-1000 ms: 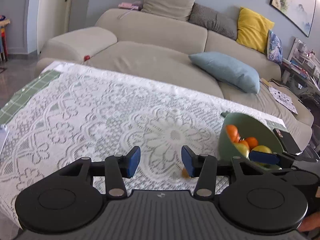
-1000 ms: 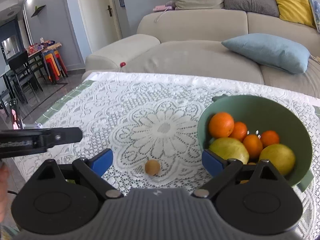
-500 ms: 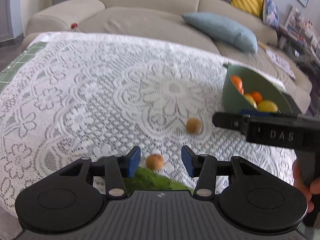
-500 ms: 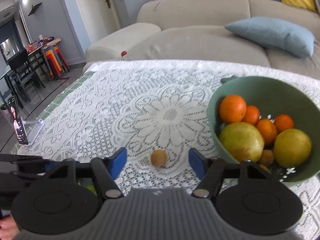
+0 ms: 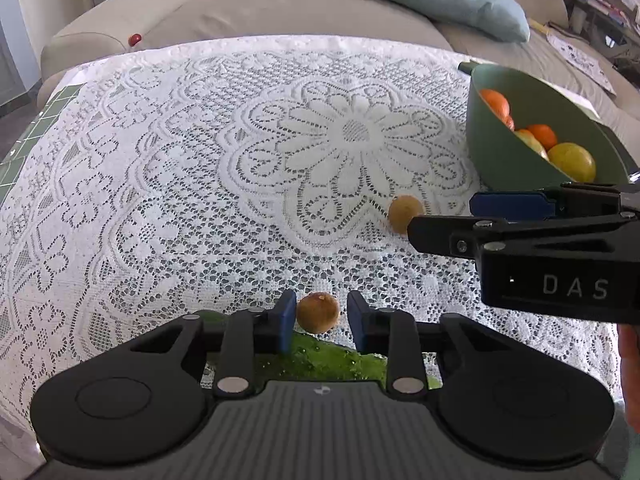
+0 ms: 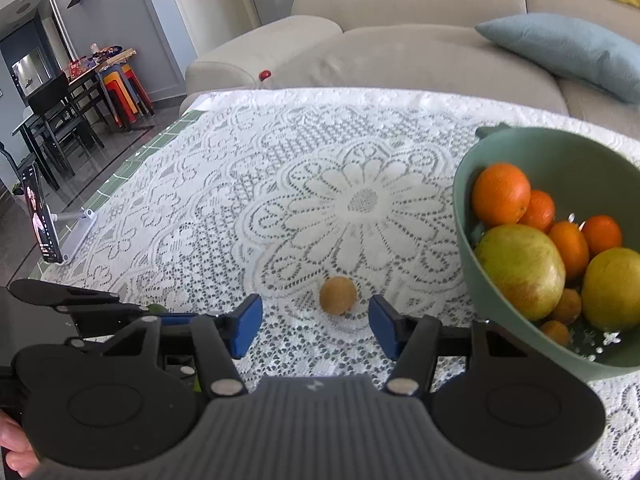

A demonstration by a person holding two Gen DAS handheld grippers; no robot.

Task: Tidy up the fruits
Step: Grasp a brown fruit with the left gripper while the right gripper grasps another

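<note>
Your left gripper [image 5: 318,316] has dropped and is closing around the small brown fruit [image 5: 318,313] between its pads, seemingly not yet clamped, while your right gripper [image 6: 314,326], half open and narrowing, frames the second brown fruit [image 6: 338,295] just ahead, green bowl [image 6: 460,216] to its right.

White floral lace tablecloth [image 5: 240,168]; sage-green plastic bowl [image 6: 580,152] right of the grippers holds orange and yellow-green fruit; pale-blue cushion [image 6: 560,48] beyond.
</note>
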